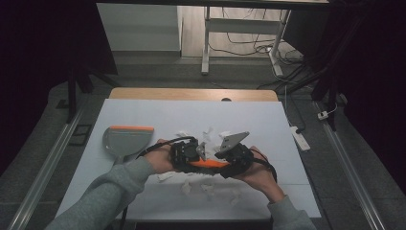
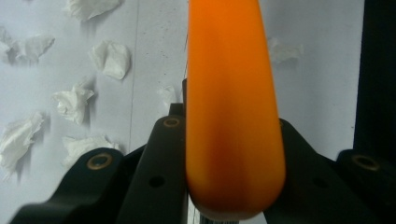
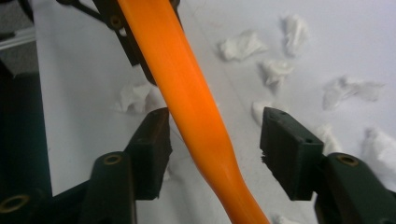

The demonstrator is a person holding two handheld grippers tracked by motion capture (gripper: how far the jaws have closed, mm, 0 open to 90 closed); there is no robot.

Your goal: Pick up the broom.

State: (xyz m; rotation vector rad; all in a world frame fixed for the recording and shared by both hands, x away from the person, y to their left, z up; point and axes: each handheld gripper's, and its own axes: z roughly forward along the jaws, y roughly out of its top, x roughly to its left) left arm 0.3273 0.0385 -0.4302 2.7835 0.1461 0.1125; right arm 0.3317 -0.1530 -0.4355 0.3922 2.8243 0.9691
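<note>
Both hands meet over the middle of the white table (image 1: 143, 110). An orange handle (image 1: 208, 164) runs between the two grippers. My left gripper (image 1: 200, 157) is shut on it: in the left gripper view the handle's rounded end (image 2: 231, 116) is squeezed between the black jaws (image 2: 229, 128). My right gripper (image 1: 222, 163) is open, and its jaws (image 3: 217, 130) stand on either side of the handle (image 3: 191, 93) with a gap on the right. What the handle carries at its far end is hidden.
A grey dustpan with an orange edge (image 1: 125, 139) lies at the left. Several crumpled white paper scraps (image 1: 208, 134) (image 2: 109, 58) (image 3: 243, 44) are scattered around and in front of the hands. A white power strip (image 1: 300, 138) lies off the table's right edge.
</note>
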